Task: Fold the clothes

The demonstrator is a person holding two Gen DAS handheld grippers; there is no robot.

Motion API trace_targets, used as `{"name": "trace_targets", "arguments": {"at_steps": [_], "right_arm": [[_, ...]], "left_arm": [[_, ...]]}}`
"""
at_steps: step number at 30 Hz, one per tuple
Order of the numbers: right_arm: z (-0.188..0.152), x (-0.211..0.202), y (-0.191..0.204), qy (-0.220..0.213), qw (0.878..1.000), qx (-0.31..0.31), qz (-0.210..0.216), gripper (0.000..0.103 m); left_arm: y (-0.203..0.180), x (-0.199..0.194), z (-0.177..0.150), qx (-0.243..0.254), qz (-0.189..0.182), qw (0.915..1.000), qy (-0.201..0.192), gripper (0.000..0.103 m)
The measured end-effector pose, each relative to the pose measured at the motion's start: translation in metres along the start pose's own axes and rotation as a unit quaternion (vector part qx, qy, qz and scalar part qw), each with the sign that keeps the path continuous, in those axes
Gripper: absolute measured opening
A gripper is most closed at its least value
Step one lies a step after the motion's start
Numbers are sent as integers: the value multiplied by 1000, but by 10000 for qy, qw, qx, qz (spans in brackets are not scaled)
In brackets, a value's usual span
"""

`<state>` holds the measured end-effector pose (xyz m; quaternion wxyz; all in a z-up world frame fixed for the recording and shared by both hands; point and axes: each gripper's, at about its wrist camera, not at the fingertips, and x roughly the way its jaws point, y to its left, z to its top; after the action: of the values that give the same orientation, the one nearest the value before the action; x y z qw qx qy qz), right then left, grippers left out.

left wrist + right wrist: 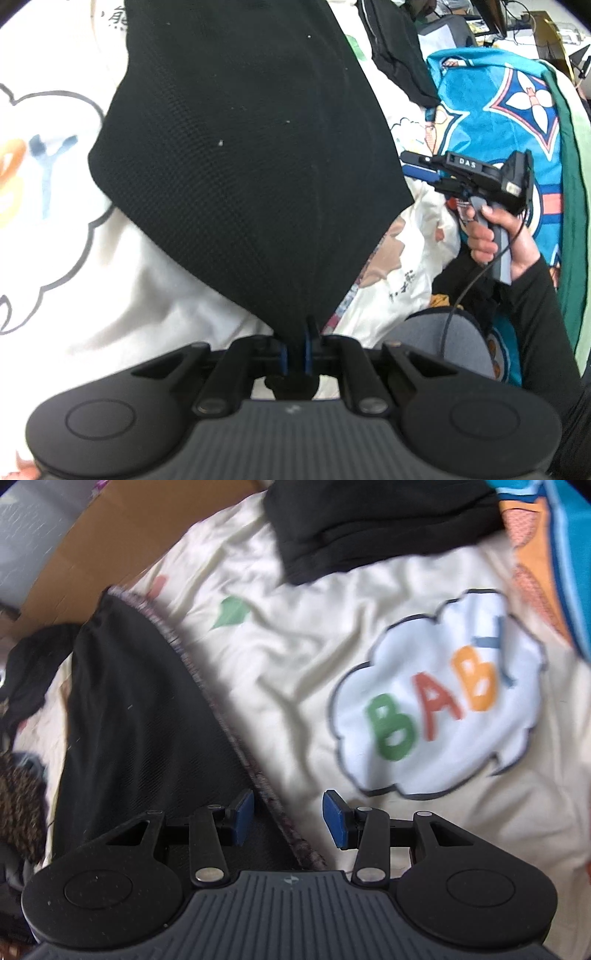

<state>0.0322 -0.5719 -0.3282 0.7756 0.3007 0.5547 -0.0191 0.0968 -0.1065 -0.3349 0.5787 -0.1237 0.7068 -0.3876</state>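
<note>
A black mesh garment [251,147] hangs stretched up and away from my left gripper [294,350], which is shut on its lower corner. In the left wrist view, a hand holds my right gripper [406,163] off to the right, just past the garment's right corner and apart from it. The right wrist view shows my right gripper [288,819] open above the black garment [140,720]. The garment's speckled hem [221,716] runs diagonally under the gap between the blue pads [334,823], and neither pad presses on it.
A cream sheet [295,646] with a "BABY" cloud print [436,709] covers the surface. A folded black garment [369,528] lies at its far side. A blue patterned blanket [498,110] and another black cloth [399,48] lie to the right. Brown cardboard [110,528] borders the sheet.
</note>
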Motion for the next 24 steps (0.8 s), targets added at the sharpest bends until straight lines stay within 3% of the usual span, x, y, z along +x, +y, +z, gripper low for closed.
{"name": "trace_targets", "arguments": {"at_steps": [7, 12, 14, 16, 18, 24], "right_arm": [[-5, 15, 7, 539, 9974, -425, 219, 49], [-10, 20, 7, 657, 9959, -594, 185, 47], [-10, 18, 7, 685, 9955, -647, 121, 42], [-11, 16, 6, 704, 9955, -639, 56, 9], [-14, 12, 7, 695, 9957, -600, 141, 4], [-29, -14, 20, 743, 9936, -643, 566, 3]], "left_arm": [[8, 7, -1, -68, 166, 9998, 117, 8], [9, 9, 0, -76, 177, 9997, 156, 8], [8, 8, 1, -45, 179, 9997, 162, 8], [6, 6, 1, 6, 177, 9997, 169, 8], [3, 3, 2, 64, 163, 9997, 172, 8], [-4, -25, 9, 326, 276, 9987, 290, 8]]}}
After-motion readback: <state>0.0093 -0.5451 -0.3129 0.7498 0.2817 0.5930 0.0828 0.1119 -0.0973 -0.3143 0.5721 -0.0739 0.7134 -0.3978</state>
